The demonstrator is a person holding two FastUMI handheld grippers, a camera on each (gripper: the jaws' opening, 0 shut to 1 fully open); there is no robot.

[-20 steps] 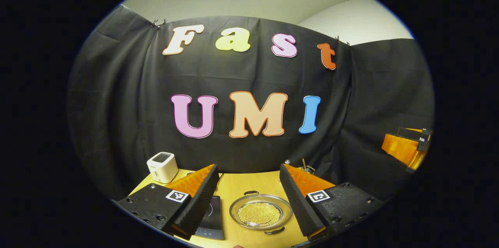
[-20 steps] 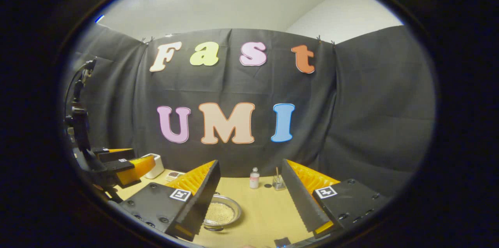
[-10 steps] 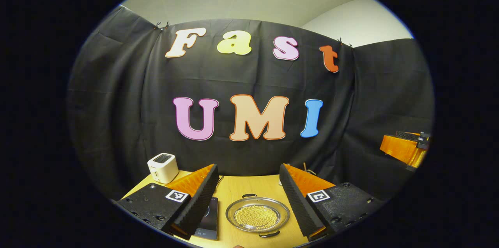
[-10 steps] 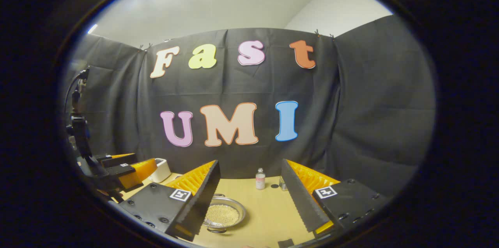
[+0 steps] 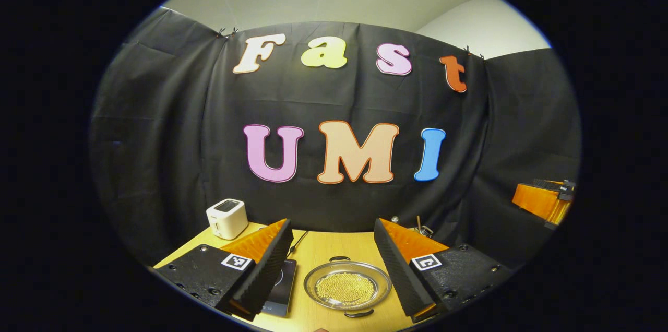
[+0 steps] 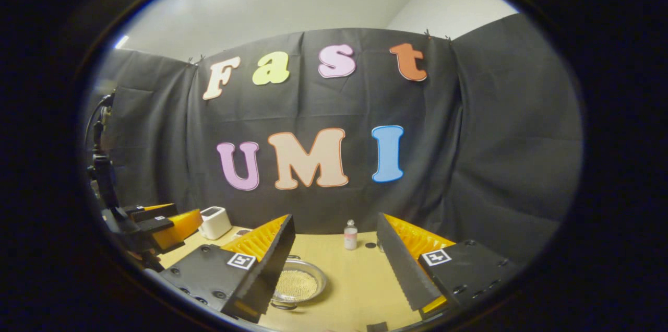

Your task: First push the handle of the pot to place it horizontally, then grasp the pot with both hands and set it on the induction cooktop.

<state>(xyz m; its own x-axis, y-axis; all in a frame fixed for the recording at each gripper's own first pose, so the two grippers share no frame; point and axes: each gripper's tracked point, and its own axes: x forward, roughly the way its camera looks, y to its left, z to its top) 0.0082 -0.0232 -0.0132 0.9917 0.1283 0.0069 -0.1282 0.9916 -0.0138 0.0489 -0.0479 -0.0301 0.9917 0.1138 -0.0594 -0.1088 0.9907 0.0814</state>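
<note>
A shallow round pot (image 5: 347,287) holding small golden beads sits on the wooden table (image 5: 318,246). One dark handle (image 5: 359,314) points toward me and the other (image 5: 339,258) points away. The black induction cooktop (image 5: 283,281) lies just left of it, partly hidden behind a finger (image 5: 263,267). My left gripper (image 5: 331,274) hovers open above and short of the pot. In the right gripper view the pot (image 6: 302,284) lies low left, half behind a finger (image 6: 271,264). My right gripper (image 6: 334,269) is open and holds nothing. The left gripper (image 6: 162,222) hangs at the far left there, the right gripper (image 5: 543,200) at the far right of the left gripper view.
A white toaster (image 5: 227,218) stands at the table's back left, and it is the white toaster (image 6: 215,221) behind the pot in the right gripper view. A small bottle (image 6: 350,235) stands near the back wall. A little glass with a stick (image 5: 421,227) stands at the back right.
Both views have drifted a little: the left gripper view has swung slightly leftward, the right one has tipped slightly downward. Pot and cooktop lie where they were, and both grippers stay open.
</note>
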